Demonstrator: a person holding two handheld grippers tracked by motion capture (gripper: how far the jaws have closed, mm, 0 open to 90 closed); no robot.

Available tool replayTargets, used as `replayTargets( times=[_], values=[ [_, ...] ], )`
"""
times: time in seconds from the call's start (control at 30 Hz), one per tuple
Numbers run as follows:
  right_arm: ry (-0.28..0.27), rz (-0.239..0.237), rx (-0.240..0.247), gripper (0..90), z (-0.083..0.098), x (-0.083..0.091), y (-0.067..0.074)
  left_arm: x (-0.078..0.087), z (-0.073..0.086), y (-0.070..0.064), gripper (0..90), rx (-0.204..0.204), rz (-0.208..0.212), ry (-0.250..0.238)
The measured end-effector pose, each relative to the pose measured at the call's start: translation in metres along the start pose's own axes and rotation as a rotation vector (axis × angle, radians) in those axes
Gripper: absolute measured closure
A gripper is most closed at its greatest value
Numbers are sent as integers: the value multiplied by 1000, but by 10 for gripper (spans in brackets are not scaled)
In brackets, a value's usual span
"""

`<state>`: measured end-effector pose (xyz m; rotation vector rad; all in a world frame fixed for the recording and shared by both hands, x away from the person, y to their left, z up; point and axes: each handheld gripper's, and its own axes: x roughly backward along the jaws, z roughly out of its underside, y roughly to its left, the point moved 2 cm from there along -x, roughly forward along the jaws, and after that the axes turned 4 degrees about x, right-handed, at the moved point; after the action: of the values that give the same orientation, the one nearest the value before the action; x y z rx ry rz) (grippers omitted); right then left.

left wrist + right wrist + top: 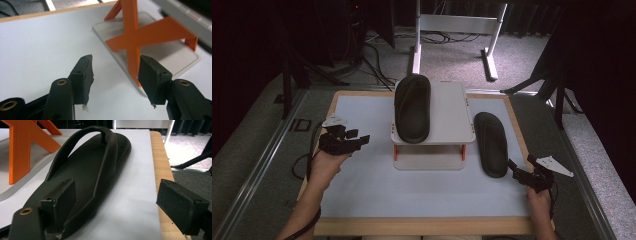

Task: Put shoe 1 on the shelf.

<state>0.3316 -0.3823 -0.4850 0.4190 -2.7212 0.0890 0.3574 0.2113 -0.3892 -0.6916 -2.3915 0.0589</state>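
White two-tier stand [452, 107] with orange legs carries one black rubber flip-flop [412, 107]; its twin [491, 144] lies flat on the tabletop [362, 180] at 3 o'clock, right claw [523, 168] wide at its heel, left claw [360, 139] part-open, empty.

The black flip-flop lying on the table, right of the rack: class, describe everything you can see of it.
The flip-flop is matt black, rubbery-looking, with an arched Y-strap and toe post. It lies flat, sole down, on the pale table beside the rack. The right gripper stands open at its heel, one pad at the heel's edge.
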Motion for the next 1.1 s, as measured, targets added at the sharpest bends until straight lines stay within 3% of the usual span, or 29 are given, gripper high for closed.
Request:
replayTargets(
  times=[0.13,0.27,0.5,0.6,0.73,0.93,1.1],
  values=[
    [0,0,0,153,0,0,0,-4,14,4,450,5,-10,1],
    [0,1,1,153,0,0,0,-7,27,7,400,-22,-62,3],
    [0,1,3,154,0,0,0,-8,45,15,355,21,-22,-23],
    [0,1,3,153,0,0,0,-12,57,17,264,-3,-57,-51],
    [-1,1,5,154,0,0,1,-18,72,21,129,-22,-136,-85],
    [0,2,5,154,0,0,1,-15,86,30,117,35,-162,-153],
    [1,2,6,154,0,0,1,-11,96,34,117,31,-187,-193]
  ],
)
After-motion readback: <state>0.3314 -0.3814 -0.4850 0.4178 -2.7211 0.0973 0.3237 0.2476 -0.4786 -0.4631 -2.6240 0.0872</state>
